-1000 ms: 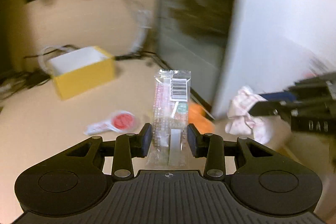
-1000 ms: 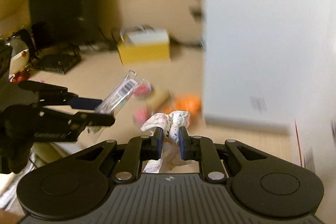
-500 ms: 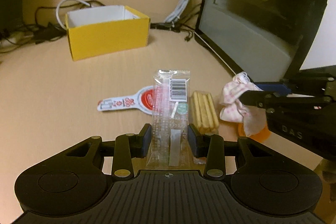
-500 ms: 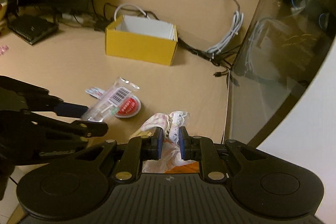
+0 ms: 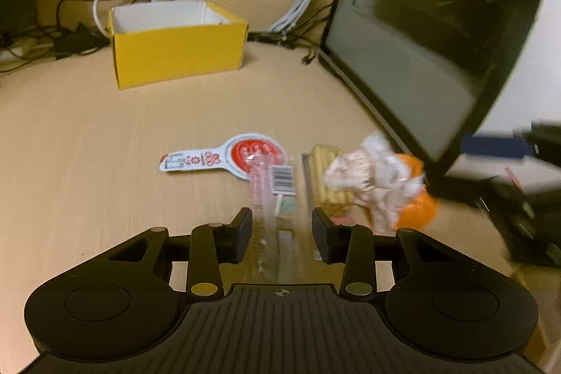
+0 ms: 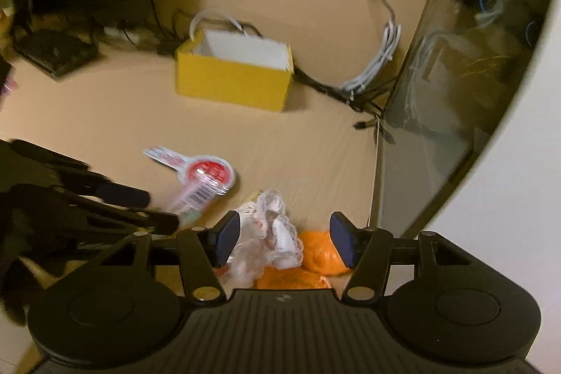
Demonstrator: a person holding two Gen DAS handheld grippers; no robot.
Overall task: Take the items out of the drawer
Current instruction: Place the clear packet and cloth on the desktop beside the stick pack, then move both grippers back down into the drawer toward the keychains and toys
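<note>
Beige tabletop [image 5: 87, 135] with yellow box [image 5: 178, 55]; both hand-held grippers [image 5: 282, 223] [image 6: 284, 235] spread apart, gripping nothing.

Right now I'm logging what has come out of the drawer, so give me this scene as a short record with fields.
surface: wooden tabletop
left tool: open, clear snack packet lying between its fingers
right tool: open, over the pink lacy cloth
under the cloth: orange thing
also on the table: red and white spoon-shaped packet, biscuit pack
behind: yellow box, open top
right side: dark glass panel
</note>
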